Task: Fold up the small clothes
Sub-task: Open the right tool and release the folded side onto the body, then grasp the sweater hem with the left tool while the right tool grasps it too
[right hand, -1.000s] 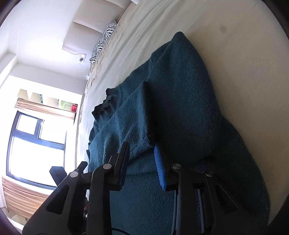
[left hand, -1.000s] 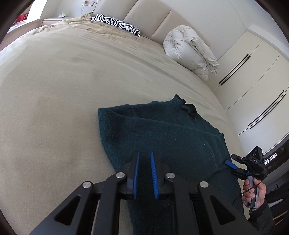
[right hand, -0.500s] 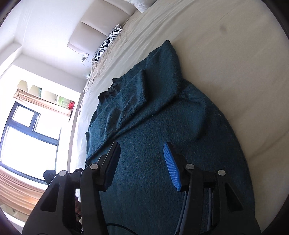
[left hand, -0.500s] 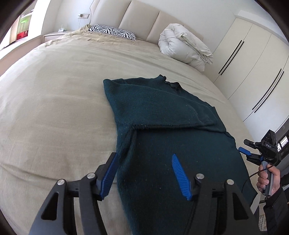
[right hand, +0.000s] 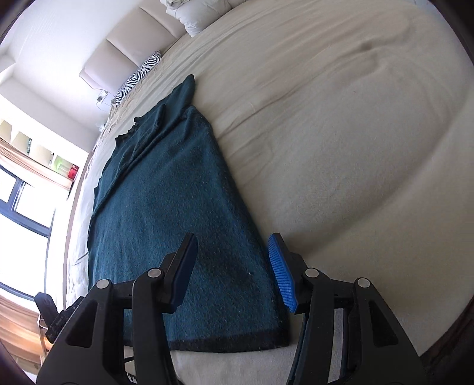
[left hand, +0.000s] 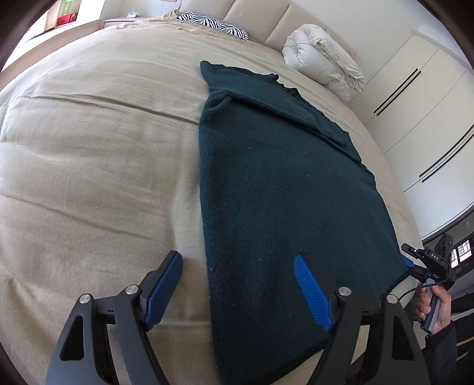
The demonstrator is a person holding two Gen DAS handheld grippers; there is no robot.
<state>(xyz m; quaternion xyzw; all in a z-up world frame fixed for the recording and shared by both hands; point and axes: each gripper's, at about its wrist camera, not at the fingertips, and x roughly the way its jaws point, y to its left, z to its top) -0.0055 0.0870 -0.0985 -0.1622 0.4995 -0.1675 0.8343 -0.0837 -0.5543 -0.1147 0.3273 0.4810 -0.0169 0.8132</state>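
A dark teal knit sweater (left hand: 281, 189) lies flat on the beige bed, its sleeves folded in over the body, neck end far from me. It also shows in the right wrist view (right hand: 166, 213). My left gripper (left hand: 237, 278) is open and empty, straddling the sweater's near left edge at the hem. My right gripper (right hand: 232, 263) is open and empty above the hem's right corner. The right gripper also appears at the hem's far corner in the left wrist view (left hand: 426, 263), held by a hand.
The beige bedspread (left hand: 89, 148) spreads wide to the left. A rolled white duvet (left hand: 323, 68) and a zebra pillow (left hand: 213, 25) lie by the headboard. White wardrobe doors (left hand: 420, 97) stand to the right. A window (right hand: 20, 213) is beyond the bed.
My left gripper opened after being shut. Both grippers pulled back from the sweater's middle to its hem end. The sweater now lies flatter and longer.
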